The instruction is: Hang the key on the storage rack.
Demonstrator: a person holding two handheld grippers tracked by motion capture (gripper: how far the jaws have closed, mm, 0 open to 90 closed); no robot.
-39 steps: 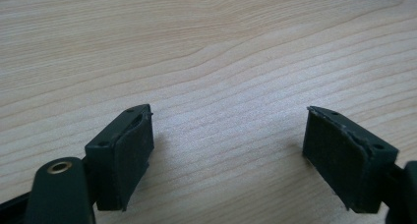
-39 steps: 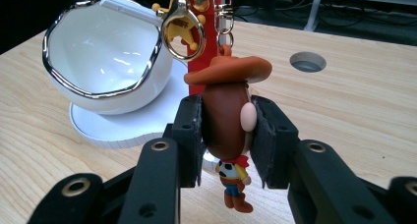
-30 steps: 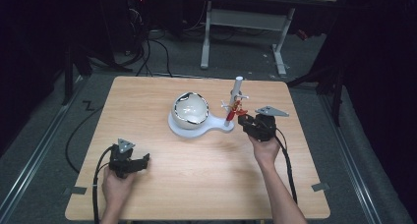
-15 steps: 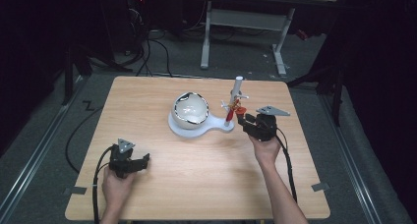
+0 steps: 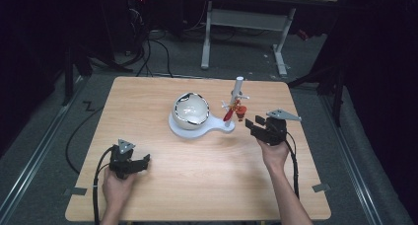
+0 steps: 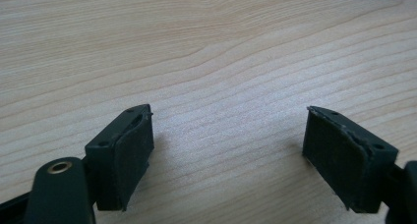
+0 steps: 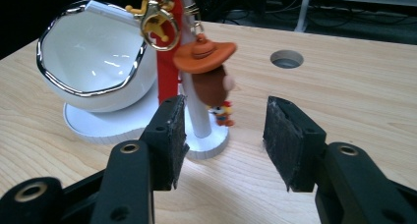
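While the left hand-held gripper (image 5: pixel 140 162) sits low at the near-left of the desk (image 5: pixel 162 195), its jaws stand spread wide with nothing but bare wood grain between them in the left gripper view, so it reads as parked out of the way, not part of the work at hand. Mid-desk sits a white stand (image 5: pixel 197 127): a flat base carrying a glossy white bowl (image 5: pixel 191 109) with a silver rim, tilted open toward the near side, plus a slim white post (image 5: pixel 237 93) with small pegs for hanging things. Off that post hangs a keychain figure (image 7: pixel 209 74) with an orange cowboy hat, clipped by a gold clasp (image 7: pixel 158 22) beside a red strip (image 7: pixel 169 57); it dangles free next to the post, just above the base, feet not touching the desk as far as I can tell. Farther right, the right hand-held gripper (image 7: pixel 223 130) points at the post from the near-right, just short of the figure, jaws having just been opening and now spread part way with nothing between the pads; the figure hangs beyond the tips, closer to the left-hand pad. Judgement: charm looks hung on its peg and let go, bowl placed to catch loose bits.
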